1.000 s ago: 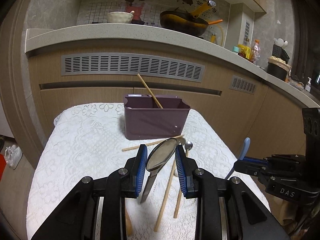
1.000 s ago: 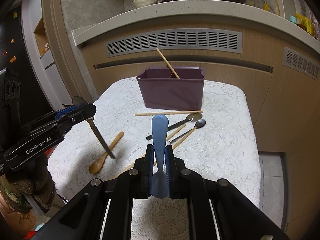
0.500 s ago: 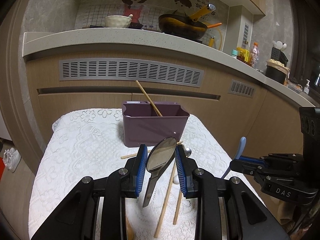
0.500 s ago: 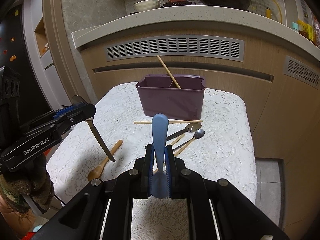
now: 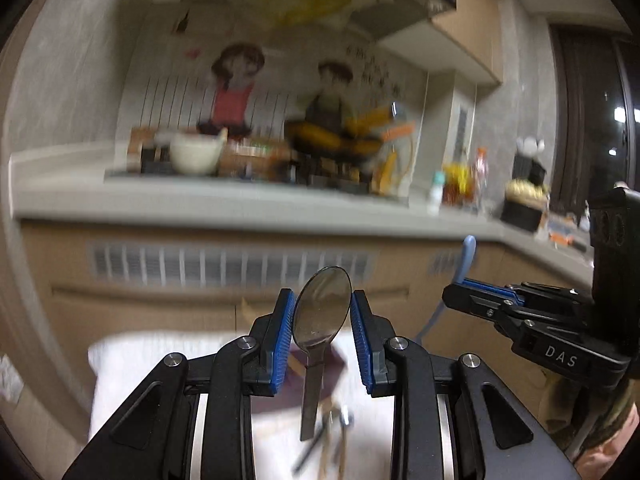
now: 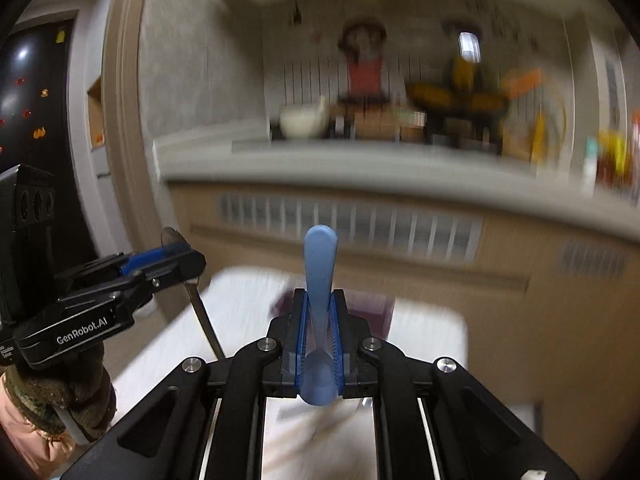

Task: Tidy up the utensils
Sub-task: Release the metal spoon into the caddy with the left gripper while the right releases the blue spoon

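- Your left gripper (image 5: 323, 322) pinches the metal spoon (image 5: 322, 312) by the bowl, blue pads against both bowl edges; handle hangs down below the jaws.
- Your right gripper (image 6: 319, 320) is clamped tight on the blue spoon (image 6: 319, 264); handle sticks up past the fingertips, the rounded end sits back between the pads.
- Purple utensil box (image 6: 370, 312) is the landmark: blurred, low in both views, mostly hidden behind each held spoon.
- Both spoons are held up in the air on your side of the box, metal one to the left of the blue one.
- Loose utensils (image 5: 334, 436) lie on the white lace cloth (image 5: 160, 364) in front of the box; too blurred to tell apart.
- Kitchen counter (image 5: 240, 204) runs behind the box, white bowl (image 5: 195, 154) on top.
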The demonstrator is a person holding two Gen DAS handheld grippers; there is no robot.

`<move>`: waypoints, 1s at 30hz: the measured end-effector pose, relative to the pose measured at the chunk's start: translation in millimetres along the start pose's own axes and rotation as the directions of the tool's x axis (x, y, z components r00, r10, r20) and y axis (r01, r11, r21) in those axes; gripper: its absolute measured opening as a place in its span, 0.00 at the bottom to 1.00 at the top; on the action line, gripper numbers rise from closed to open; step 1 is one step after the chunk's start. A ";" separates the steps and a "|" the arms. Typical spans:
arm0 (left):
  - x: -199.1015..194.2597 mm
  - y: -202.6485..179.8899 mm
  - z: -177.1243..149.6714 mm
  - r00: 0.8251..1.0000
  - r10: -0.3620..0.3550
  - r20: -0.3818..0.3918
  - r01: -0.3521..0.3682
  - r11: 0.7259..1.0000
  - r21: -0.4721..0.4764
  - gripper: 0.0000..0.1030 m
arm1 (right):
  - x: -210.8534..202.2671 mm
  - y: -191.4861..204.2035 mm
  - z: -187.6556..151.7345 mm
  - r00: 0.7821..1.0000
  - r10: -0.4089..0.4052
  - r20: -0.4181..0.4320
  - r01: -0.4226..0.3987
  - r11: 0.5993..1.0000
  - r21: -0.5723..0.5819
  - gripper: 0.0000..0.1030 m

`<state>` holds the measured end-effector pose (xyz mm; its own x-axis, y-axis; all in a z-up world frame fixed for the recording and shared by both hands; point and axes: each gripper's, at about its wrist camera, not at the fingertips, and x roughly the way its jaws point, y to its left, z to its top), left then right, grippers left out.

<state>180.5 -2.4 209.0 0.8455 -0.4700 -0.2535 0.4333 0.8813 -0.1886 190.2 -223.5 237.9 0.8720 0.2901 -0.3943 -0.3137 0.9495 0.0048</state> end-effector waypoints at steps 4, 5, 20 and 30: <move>36.4 12.6 37.7 1.000 -0.009 0.022 0.009 1.000 -0.009 0.28 | 31.1 -6.0 41.8 0.996 -0.084 0.041 0.085 0.996 -0.041 0.10; 51.6 18.7 40.2 1.000 -0.001 0.023 0.001 1.000 -0.013 0.28 | 43.3 -9.1 44.7 0.996 -0.088 0.030 0.089 0.995 -0.036 0.10; 192.0 82.9 -79.9 0.960 0.034 -0.278 -0.084 0.982 -0.171 0.29 | 237.1 -54.9 -99.2 0.911 0.036 -0.411 0.020 0.991 0.131 0.10; 121.2 81.4 -161.0 0.919 0.152 -0.365 -0.188 0.980 -0.067 0.58 | 186.9 -57.0 -124.0 0.930 0.005 -0.369 0.033 0.995 0.096 0.40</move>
<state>268.0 4.4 10.2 0.7287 -0.3162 -0.6075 0.2447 0.9487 -0.2002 324.4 -238.3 50.1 0.6704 0.2303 -0.7053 -0.2473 0.9656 0.0803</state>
